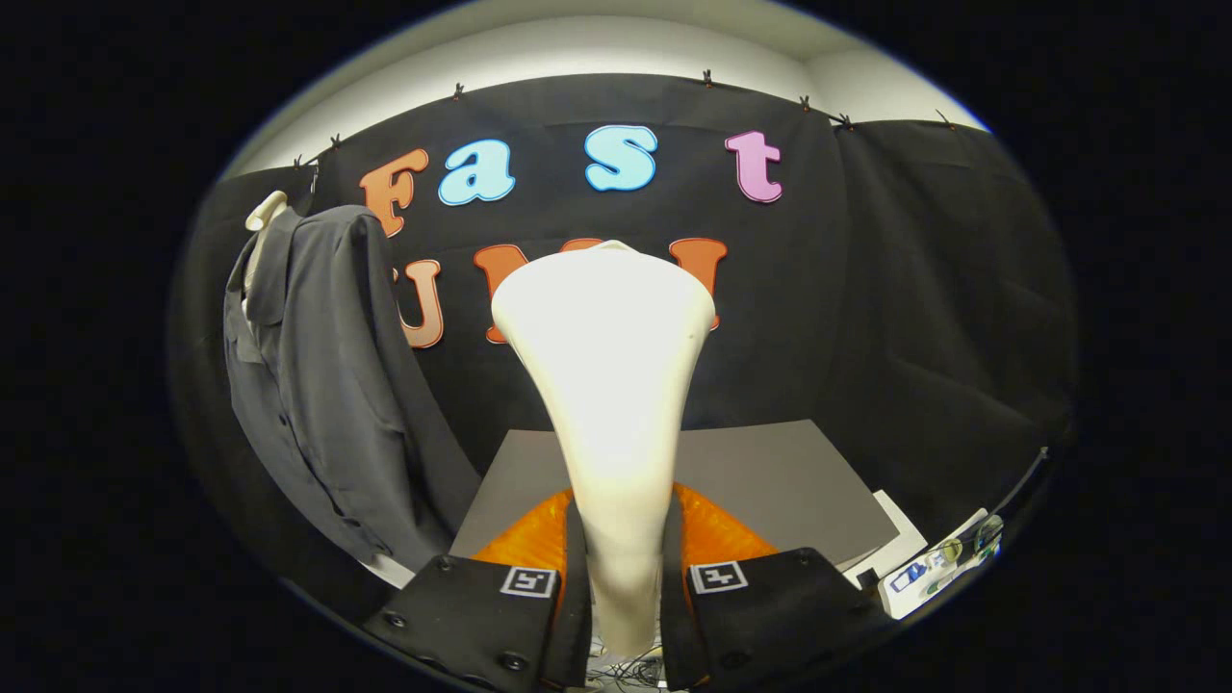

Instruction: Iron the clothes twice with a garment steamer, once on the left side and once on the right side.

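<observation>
Between the gripper (624, 577) fingers, clamped by both, the garment steamer (608, 385) stands raised for ironing, well right of the hanging shirt (327, 385).

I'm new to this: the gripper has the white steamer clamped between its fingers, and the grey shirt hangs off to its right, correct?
Nearly. The gripper does clamp the white steamer between its fingers, but the gripper view shows the grey shirt hanging to its left, against the black cloth wall.
</observation>
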The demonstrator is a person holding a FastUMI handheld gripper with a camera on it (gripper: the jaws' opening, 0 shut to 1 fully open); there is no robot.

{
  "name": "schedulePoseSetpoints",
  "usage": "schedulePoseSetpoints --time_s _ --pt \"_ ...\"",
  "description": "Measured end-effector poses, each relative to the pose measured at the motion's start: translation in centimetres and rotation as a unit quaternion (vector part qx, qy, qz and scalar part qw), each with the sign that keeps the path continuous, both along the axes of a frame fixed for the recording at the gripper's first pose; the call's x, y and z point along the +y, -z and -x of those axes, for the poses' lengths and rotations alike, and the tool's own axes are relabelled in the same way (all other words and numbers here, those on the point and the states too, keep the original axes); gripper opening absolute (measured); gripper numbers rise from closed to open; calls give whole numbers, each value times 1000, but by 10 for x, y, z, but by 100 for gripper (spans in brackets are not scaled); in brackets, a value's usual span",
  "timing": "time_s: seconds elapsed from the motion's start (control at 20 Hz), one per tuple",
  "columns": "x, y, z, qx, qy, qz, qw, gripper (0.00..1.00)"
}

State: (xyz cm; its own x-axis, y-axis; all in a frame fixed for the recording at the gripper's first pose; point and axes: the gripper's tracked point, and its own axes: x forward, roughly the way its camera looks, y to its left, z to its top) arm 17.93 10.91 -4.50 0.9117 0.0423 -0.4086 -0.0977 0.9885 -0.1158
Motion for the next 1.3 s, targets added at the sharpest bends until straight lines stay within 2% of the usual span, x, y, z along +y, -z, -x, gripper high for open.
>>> schedulePoseSetpoints --time_s 0.15,0.25,0.4,0.65,1.0,1.3 --pt "-4 15 -34 31 1 -1 1000 37" --pt "-2 16 -38 13 -2 -11 1000 37" --pt "9 2 -9 -34 -14 -26 999 37" --pt "15 -34 32 -114 5 -28 993 37" --pt "27 -38 46 -130 31 -26 991 36" --pt "51 -50 48 -150 28 -23 988 36"
